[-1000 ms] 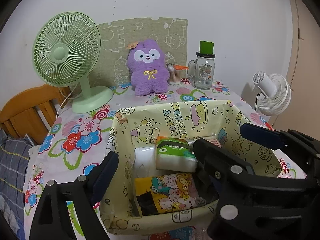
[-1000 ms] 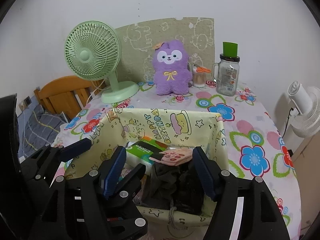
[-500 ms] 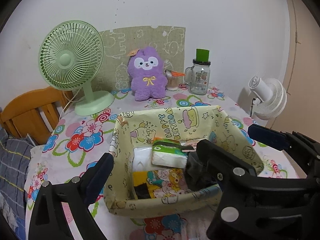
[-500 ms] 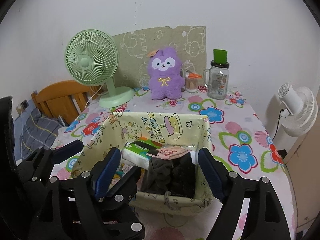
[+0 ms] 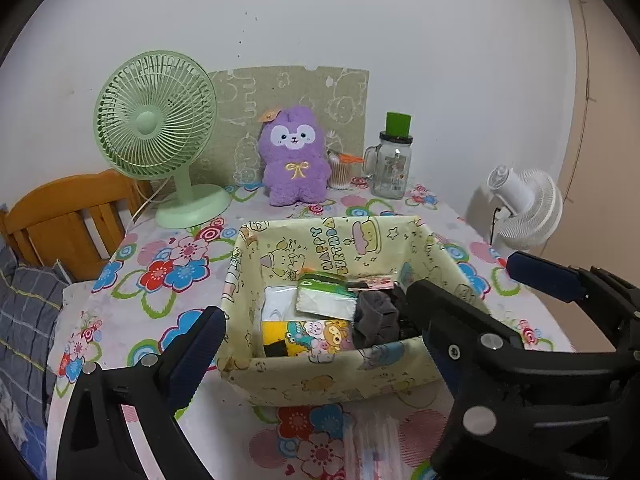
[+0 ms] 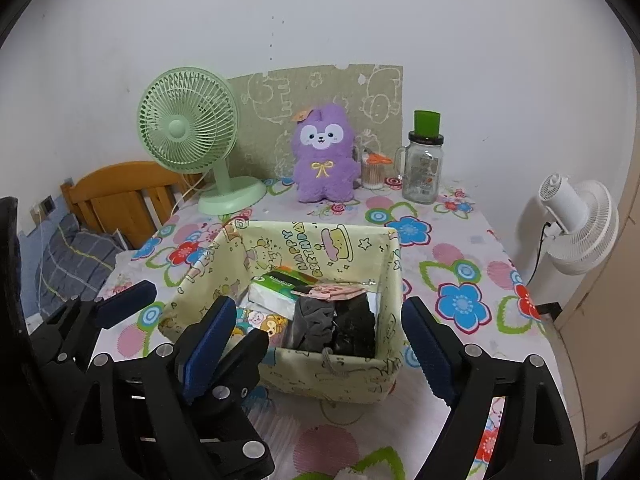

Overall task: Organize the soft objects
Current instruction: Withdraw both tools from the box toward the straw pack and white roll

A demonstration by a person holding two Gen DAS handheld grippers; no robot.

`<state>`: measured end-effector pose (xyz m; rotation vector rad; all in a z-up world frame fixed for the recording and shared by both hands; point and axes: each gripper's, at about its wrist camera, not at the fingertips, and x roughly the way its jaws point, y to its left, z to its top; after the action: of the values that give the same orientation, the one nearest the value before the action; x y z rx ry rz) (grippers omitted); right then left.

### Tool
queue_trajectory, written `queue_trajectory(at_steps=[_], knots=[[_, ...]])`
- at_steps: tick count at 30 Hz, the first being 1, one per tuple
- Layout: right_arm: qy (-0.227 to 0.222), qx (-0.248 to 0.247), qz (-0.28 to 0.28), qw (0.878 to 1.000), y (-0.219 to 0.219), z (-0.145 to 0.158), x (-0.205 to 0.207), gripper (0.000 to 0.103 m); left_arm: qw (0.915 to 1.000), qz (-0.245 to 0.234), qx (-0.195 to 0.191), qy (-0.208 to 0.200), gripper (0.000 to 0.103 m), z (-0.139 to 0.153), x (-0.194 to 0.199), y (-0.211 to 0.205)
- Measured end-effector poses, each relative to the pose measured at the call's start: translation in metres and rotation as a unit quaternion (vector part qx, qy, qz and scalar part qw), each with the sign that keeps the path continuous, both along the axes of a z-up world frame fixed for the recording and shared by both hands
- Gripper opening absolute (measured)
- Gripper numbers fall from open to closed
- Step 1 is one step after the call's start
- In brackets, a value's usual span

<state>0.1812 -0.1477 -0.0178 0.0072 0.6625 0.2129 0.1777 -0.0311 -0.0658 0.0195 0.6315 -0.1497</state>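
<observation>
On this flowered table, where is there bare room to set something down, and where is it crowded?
Free cloth lies left of the fabric basket, between it and the green fan, and right of it toward the white fan. The back edge is crowded: purple plush, cotton-swab jar, glass jar. The basket is nearly full. Both grippers, left and right, are open.

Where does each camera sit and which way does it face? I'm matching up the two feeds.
Left wrist: on the left gripper, looking forward over the fabric bin to the purple plush; its open fingers show, the right gripper beyond.
Right wrist: on the right gripper, facing likewise; the left gripper shows at left.
Shared: bin, plush, green fan, jar.
</observation>
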Motion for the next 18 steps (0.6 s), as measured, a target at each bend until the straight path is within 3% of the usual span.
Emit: queue_trajectory(at_steps=[6,18], knots=[[-0.002,0.003,-0.002,1.000,-0.002,0.005,-0.014,0.087,0.9997,0.003,0.016,-0.016,0.101,0.007,-0.016,-0.004],[-0.006,-0.006,-0.004,1.000,-0.004,0.009,-0.047,0.088,0.9998,-0.011,0.005,-0.017,0.103,0.008,-0.045,-0.007]])
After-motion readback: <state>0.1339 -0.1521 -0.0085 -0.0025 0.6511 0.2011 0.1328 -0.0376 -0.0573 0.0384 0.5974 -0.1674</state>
